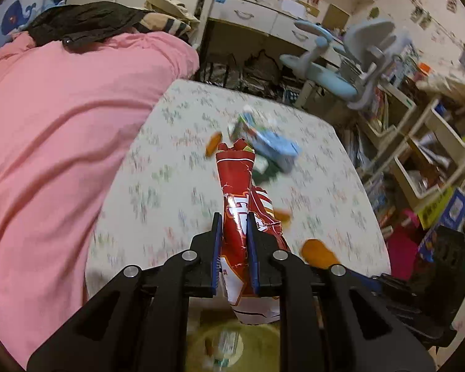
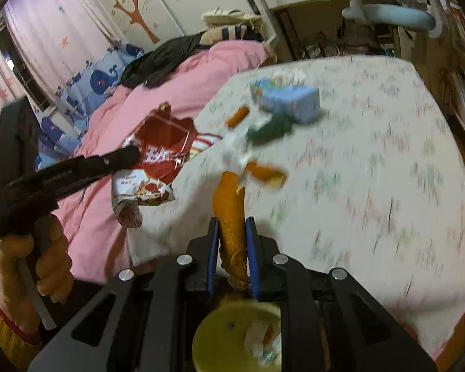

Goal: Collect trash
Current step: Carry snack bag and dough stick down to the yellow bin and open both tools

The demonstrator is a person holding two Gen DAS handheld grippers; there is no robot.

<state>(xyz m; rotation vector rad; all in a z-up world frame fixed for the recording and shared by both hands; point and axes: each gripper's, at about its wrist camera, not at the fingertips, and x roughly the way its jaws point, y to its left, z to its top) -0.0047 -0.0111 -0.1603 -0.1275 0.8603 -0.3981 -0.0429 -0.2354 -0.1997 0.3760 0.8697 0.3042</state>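
The crumpled red and white foil snack bag (image 1: 237, 217) stands pinched between the 2 blue-padded fingers of the left gripper (image 1: 235, 226), its torn top pointing to 12 o'clock and its white lower end hanging out below the fingers. In the right wrist view the same bag (image 2: 161, 155) hangs at 10 o'clock, off the table's edge and in front of the pink quilt (image 2: 183, 93), with the person's left hand (image 2: 46, 257) wrapped around the gripper's handle.

The right gripper (image 2: 232, 229) is pressed onto a curved orange peel strip (image 2: 231, 214), which rises toward 12 o'clock between its fingers. Directly below both grippers, at 6 o'clock, sits a round yellow bin (image 2: 220, 328) with scraps already inside.

Further out on the table with the pale floral cloth (image 2: 372, 170), more litter lies at 12 o'clock: a light blue carton (image 2: 294, 100), a dark green wrapper (image 2: 269, 128) just beside it, and 2 loose orange peel pieces (image 2: 237, 116) (image 2: 268, 173). The pictures are blurred there, so finer detail cannot be told. A blue and grey chair (image 1: 350, 59) stands beyond the table at 1 o'clock.
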